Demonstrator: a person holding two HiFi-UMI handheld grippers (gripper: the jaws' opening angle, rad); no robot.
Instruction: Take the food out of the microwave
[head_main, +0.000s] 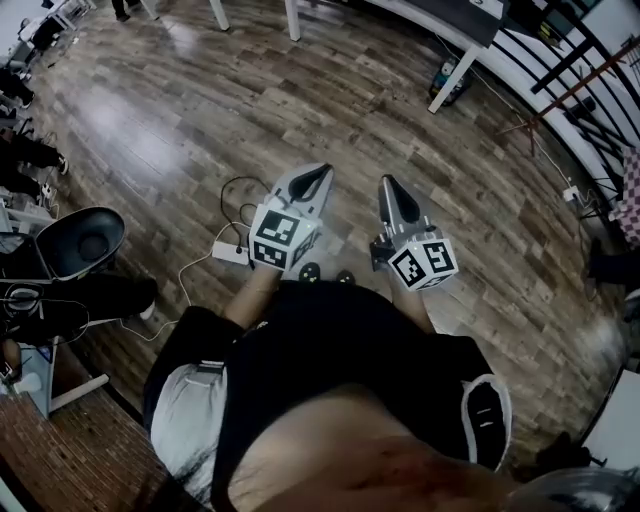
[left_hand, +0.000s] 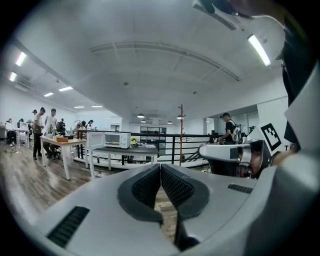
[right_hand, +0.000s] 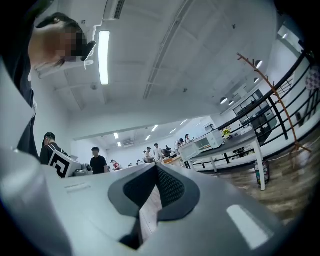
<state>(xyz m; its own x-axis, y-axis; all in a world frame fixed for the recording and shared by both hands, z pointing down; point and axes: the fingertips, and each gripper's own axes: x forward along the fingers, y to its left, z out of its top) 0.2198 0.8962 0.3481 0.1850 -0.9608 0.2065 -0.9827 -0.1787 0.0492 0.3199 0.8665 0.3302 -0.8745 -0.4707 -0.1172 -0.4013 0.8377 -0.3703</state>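
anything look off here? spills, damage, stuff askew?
Nothing spilled or damaged. Two notes: a power strip and loose cables lie on the floor just ahead of the person, and the microwave on the far table appears to have its door open. Left gripper and right gripper are shut, empty.

I see the white box-shaped microwave upright on a grey table, door swung open, far ahead-left of my left gripper.

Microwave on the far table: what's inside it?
The microwave on the table has its door open. Low inside lies a small yellowish thing, too distant to identify. The rest of the inside cannot be made out.
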